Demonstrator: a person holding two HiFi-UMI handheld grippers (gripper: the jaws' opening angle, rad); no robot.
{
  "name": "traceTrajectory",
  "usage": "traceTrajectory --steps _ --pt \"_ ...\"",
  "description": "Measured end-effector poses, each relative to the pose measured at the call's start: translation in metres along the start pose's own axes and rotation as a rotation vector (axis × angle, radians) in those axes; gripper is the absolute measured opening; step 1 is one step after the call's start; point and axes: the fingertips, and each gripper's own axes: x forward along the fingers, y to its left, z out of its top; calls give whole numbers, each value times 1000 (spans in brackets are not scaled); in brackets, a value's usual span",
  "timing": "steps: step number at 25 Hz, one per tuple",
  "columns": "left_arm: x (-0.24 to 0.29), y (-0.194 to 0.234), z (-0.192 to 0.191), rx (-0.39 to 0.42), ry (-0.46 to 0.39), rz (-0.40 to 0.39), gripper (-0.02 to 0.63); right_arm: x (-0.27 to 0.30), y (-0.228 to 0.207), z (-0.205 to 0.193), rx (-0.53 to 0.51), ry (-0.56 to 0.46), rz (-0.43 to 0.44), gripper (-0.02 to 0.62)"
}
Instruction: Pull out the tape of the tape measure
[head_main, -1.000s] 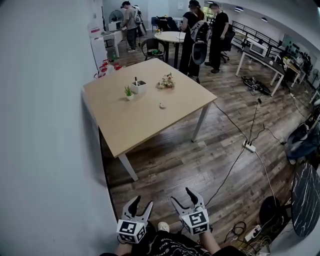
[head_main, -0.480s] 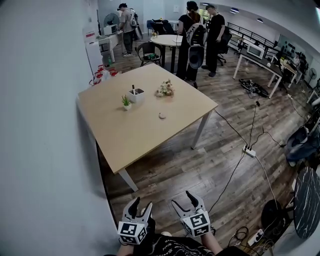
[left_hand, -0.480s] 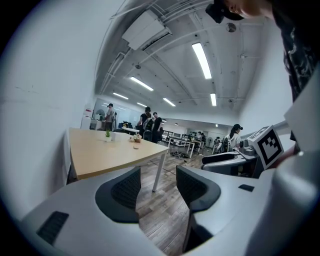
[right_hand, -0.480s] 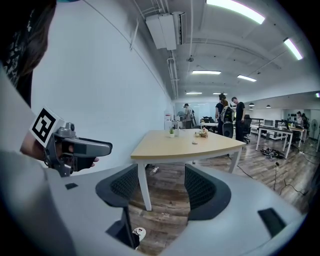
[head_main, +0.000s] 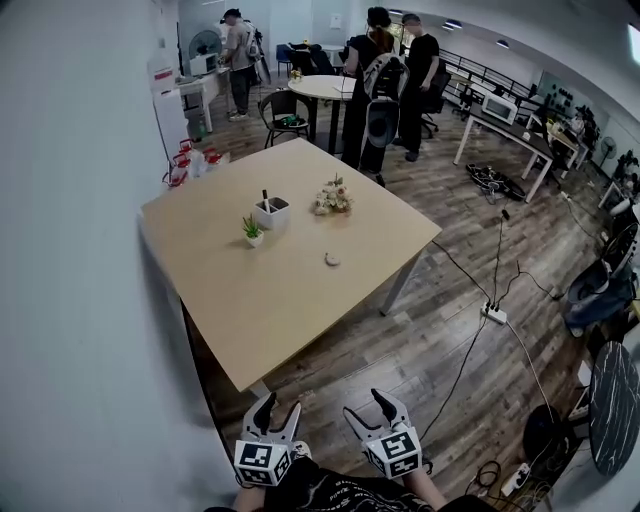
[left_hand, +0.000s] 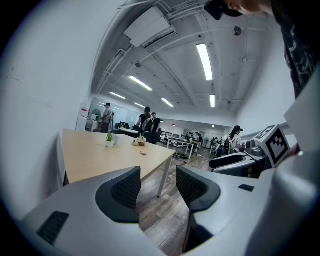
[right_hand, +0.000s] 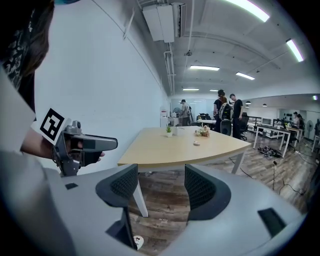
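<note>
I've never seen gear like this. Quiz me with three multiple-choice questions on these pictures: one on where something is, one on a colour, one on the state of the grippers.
1. Where is the small round thing relative to the table?
A. under it
B. on it
C. off it, in a gripper

2. What colour is the table top?
A. black
B. red
C. light wood

3. How are the left gripper and right gripper?
A. both open and empty
B. both shut
C. left shut, right open

Answers:
1 B: it lies on the top, a little nearer than the flowers.
2 C: the top shows pale wood in every view.
3 A: each gripper view shows its jaws apart with nothing between them.
</note>
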Motion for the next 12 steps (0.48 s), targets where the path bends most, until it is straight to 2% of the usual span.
traceTrajectory --steps 6,12 --pt "37 46 14 72 2 -22 213 57 2 16 24 -17 -21 291" --pt "40 61 24 69 22 -28 213 82 18 37 31 -23 5 291"
